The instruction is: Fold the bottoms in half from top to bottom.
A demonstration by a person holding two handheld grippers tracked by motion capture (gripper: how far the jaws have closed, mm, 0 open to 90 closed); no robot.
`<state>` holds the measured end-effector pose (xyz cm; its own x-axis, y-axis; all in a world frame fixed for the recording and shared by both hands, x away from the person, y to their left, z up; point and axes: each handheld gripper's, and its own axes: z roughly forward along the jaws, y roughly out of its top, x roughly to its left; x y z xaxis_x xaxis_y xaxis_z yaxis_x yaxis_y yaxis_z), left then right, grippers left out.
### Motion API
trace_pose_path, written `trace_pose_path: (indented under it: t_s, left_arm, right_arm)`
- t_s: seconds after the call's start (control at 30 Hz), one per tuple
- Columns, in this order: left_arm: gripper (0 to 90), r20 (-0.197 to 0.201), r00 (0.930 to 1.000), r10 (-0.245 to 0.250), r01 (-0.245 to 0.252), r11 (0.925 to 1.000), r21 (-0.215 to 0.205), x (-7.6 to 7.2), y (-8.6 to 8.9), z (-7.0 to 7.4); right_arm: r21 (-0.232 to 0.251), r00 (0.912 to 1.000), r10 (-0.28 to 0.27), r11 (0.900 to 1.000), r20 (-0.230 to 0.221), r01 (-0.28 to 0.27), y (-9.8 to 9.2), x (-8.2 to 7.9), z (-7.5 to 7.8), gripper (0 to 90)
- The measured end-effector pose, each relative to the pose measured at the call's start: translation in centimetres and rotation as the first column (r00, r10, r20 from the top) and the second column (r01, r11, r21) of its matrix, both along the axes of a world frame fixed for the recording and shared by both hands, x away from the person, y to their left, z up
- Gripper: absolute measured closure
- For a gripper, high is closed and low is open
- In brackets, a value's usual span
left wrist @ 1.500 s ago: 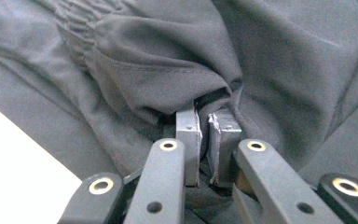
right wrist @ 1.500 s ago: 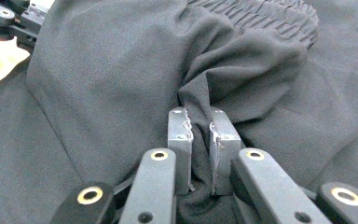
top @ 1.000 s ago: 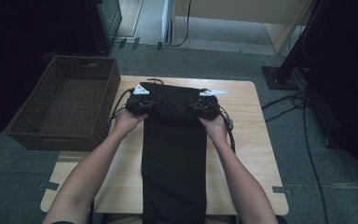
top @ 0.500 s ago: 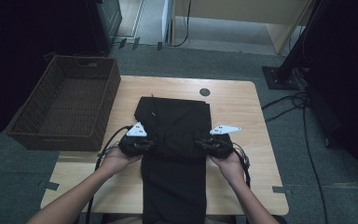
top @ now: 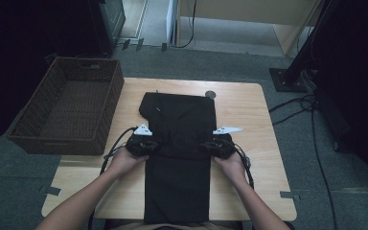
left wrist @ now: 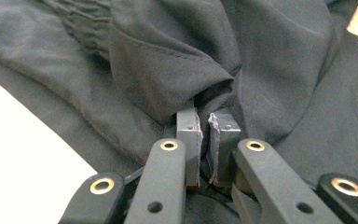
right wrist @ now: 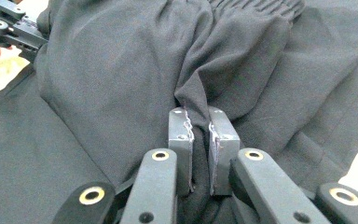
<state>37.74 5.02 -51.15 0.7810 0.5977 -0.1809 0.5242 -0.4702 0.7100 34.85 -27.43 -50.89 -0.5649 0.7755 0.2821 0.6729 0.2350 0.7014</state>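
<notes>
On the light wooden table beside a dark woven wicker basket, a black fabric garment lies folded over itself, its doubled edge pinched at the left by the left gripper and at the right by the right gripper, both clamped on cloth.

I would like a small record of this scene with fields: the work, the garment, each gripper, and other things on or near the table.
work: folding a black garment on the table
garment: black garment, laid lengthwise, far end folded toward the person
left gripper: left gripper, shut on a fold of the cloth
right gripper: right gripper, shut on a fold of the cloth
table: wooden table
beside table: brown wicker basket, at the left
</notes>
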Motion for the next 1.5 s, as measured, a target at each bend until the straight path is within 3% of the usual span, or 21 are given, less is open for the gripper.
trace_pose_path:
  t_s: [0.17,0.27,0.33,0.37,0.43,0.6,0.67,0.7,0.73,0.77,0.8,0.87,0.9,0.97,1.0,1.1,1.2,1.27,1.37,1.4,1.5]
  left_arm:
    - [85.5,0.003,0.9991,0.043,-0.043,0.9989,0.016,2.7,-0.3,0.1]
    - [84.9,0.021,0.9983,0.055,-0.056,0.9973,0.048,4.6,-0.7,0.3]
    - [84.7,0.029,0.9974,0.066,-0.068,0.9952,0.071,5.8,-1.0,0.5]
    - [84.6,0.032,0.9964,0.078,-0.081,0.9925,0.091,6.9,-1.3,0.7]
    - [84.4,0.039,0.9943,0.099,-0.103,0.9884,0.112,8.0,-1.5,0.8]
    - [84.6,0.011,0.9869,0.161,-0.161,0.9819,0.099,9.4,-1.6,1.1]
    - [88.3,0.023,0.9862,0.164,-0.165,0.9827,0.083,9.2,-1.6,1.5]
    - [88.3,0.057,0.9854,0.161,-0.164,0.9846,0.061,8.8,-1.4,2.3]
    - [88.6,0.089,0.9827,0.163,-0.165,0.9860,0.022,8.3,-1.1,3.3]
    - [88.7,0.105,0.9796,0.171,-0.170,0.9852,-0.021,7.6,-0.7,4.4]
    - [88.7,0.107,0.9794,0.171,-0.166,0.9845,-0.056,6.9,-0.3,5.3]
    - [88.4,0.126,0.9860,0.109,-0.101,0.9926,-0.069,3.9,0.4,6.9]
    - [88.1,0.118,0.9895,0.083,-0.077,0.9956,-0.053,2.9,0.5,6.9]
    - [87.4,0.110,0.9920,0.061,-0.057,0.9973,-0.047,2.0,0.7,6.8]
    - [87.1,0.075,0.9968,0.027,-0.025,0.9994,-0.023,0.4,0.8,5.9]
    - [85.4,0.032,0.9995,0.003,-0.003,0.9999,0.012,-1.2,0.9,3.9]
    - [79.4,0.002,1.0000,-0.001,0.001,0.9995,0.032,-1.6,0.9,2.7]
    - [70.4,-0.058,0.9983,0.007,-0.005,0.9998,0.021,-1.6,1.3,1.5]
    - [61.8,-0.074,0.9972,0.011,-0.012,0.9999,-0.003,-1.5,1.6,1.6]
    - [53.3,-0.057,0.9982,0.015,-0.017,0.9995,-0.026,-1.5,2.0,2.2]
    - [51.6,-0.046,0.9989,0.009,-0.012,0.9982,-0.058,-1.3,2.3,3.0]
  right_arm:
    - [-0.047,0.9992,-0.010,0.999,0.039,0.012,0.7,2.7,0.1,82.5]
    - [-0.055,0.9981,-0.039,0.998,0.048,0.041,0.9,5.4,0.1,82.3]
    - [-0.065,0.9977,-0.045,0.997,0.051,0.049,1.0,6.0,0.1,82.2]
    - [-0.117,0.9955,-0.038,0.992,0.087,0.048,1.5,6.9,0.2,82.0]
    - [-0.151,0.9937,-0.041,0.987,0.105,0.057,2.0,7.7,0.3,81.9]
    - [-0.152,0.9902,-0.105,0.981,0.092,0.118,2.5,9.6,0.5,82.2]
    - [-0.139,0.9919,-0.116,0.983,0.053,0.122,2.6,9.8,1.6,83.5]
    - [-0.139,0.9919,-0.116,0.983,0.053,0.122,2.6,9.8,1.6,83.5]
    - [-0.117,0.9923,-0.100,0.987,0.073,0.108,2.5,9.4,2.6,83.5]
    - [-0.100,0.9876,-0.062,0.992,0.144,0.077,2.4,7.9,5.1,83.5]
    - [-0.100,0.9876,-0.062,0.992,0.144,0.077,2.4,7.9,5.1,83.5]
    - [-0.077,0.9743,-0.027,0.996,0.223,0.045,2.0,4.4,7.9,83.2]
    - [-0.065,0.9763,-0.018,0.997,0.216,0.033,1.7,3.4,8.2,83.0]
    - [-0.033,0.9821,-0.013,0.999,0.188,0.020,1.2,1.5,7.8,82.9]
    - [-0.033,0.9867,-0.004,0.999,0.163,0.010,1.1,0.6,7.1,82.8]
    - [-0.048,0.9943,0.013,0.999,0.106,-0.008,1.1,-1.4,4.2,82.5]
    - [-0.058,0.9960,0.023,0.998,0.086,-0.018,1.1,-2.2,2.5,81.7]
    - [-0.057,0.9966,0.016,0.998,0.080,-0.011,0.7,-2.6,1.2,73.2]
    - [-0.038,0.9975,0.010,0.999,0.070,-0.007,0.2,-2.5,1.2,63.6]
    - [-0.026,0.9961,0.008,1.000,0.088,-0.006,-0.3,-2.6,1.8,59.9]
    - [0.006,0.9917,0.004,1.000,0.129,-0.005,-0.8,-2.8,2.6,57.1]
